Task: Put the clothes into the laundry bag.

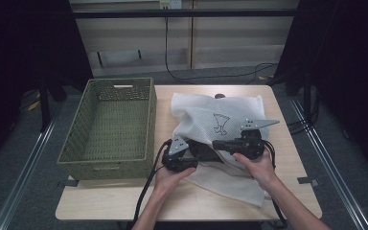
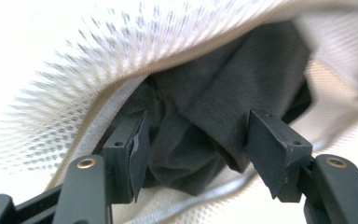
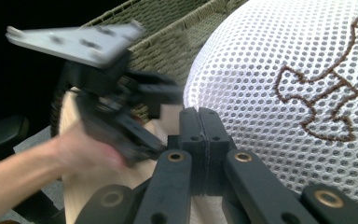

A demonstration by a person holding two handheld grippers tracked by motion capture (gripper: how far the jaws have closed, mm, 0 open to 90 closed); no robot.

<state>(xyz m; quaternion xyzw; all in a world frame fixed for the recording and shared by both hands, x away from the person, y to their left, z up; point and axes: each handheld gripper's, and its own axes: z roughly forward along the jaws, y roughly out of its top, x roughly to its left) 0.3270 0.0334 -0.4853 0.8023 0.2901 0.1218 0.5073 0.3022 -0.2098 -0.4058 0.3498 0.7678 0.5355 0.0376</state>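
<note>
Inspecting the scene from my remote station, I note the following:

Table point(image 1: 124, 203): light wood, with the person's forearms coming in from the near edge.
Mesh bag point(image 1: 211, 120): white, lying on the right half of the table, just beside the basket; a brown stitched figure point(image 1: 220, 123) sits on its upper face. Its mouth faces the near-left side, lifted open.
Dark cloth point(image 2: 223, 98): charcoal fabric, bunched inside the mouth of the bag under the raised mesh lip — seen in the high view as a dark patch at the opening.
Left gripper point(image 1: 188, 164): at the bag's mouth, pointing into it. In the left gripper view its jaws stand partly apart, one on each side of a fold of the dark cloth; the pads do not press on it, so I record nothing held.
Right gripper point(image 1: 216, 143): over the bag, aimed towards the left one. In the right gripper view its jaws are pressed flat together; whether a strip of the mesh edge is pinched between them I cannot tell from that angle — the white mesh bulges just beside them.
Basket point(image 1: 106, 128): green woven, on the left of the table, touching the bag's side or very near it.
</note>
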